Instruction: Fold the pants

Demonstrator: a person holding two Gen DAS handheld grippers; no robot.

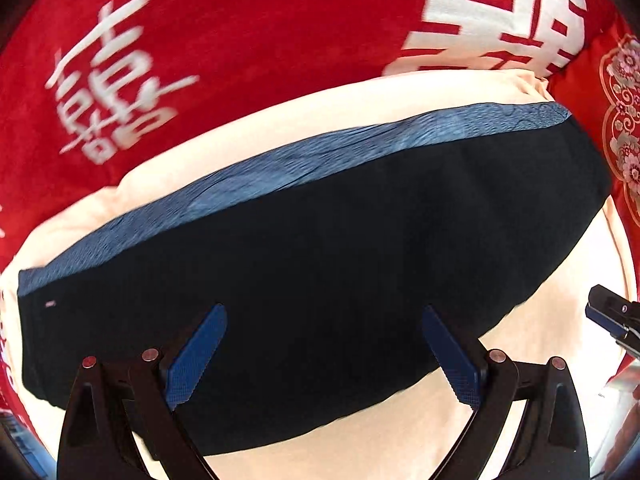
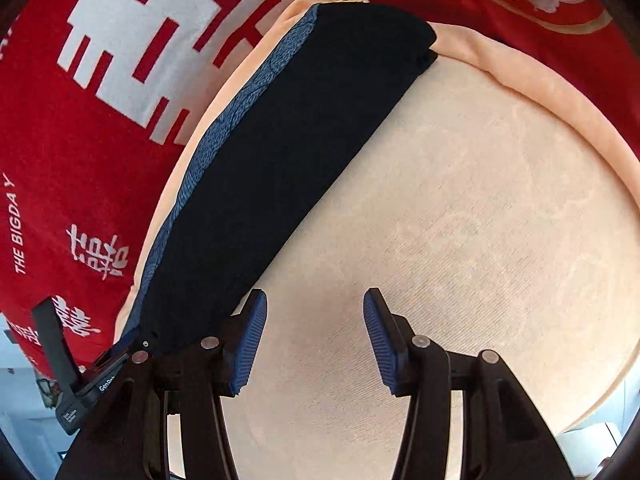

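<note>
The dark navy pants lie folded into a long flat band on a cream blanket, with a lighter blue patterned strip along the far edge. My left gripper is open and empty, its blue pads above the pants' near edge. In the right wrist view the pants run from the lower left up to the top centre. My right gripper is open and empty over bare blanket, just right of the pants' edge. The right gripper's tip shows at the left wrist view's right edge.
A red cover with white characters lies beyond the blanket. A red pillow with a floral gold pattern sits at the right. The left gripper's body shows at the right wrist view's lower left.
</note>
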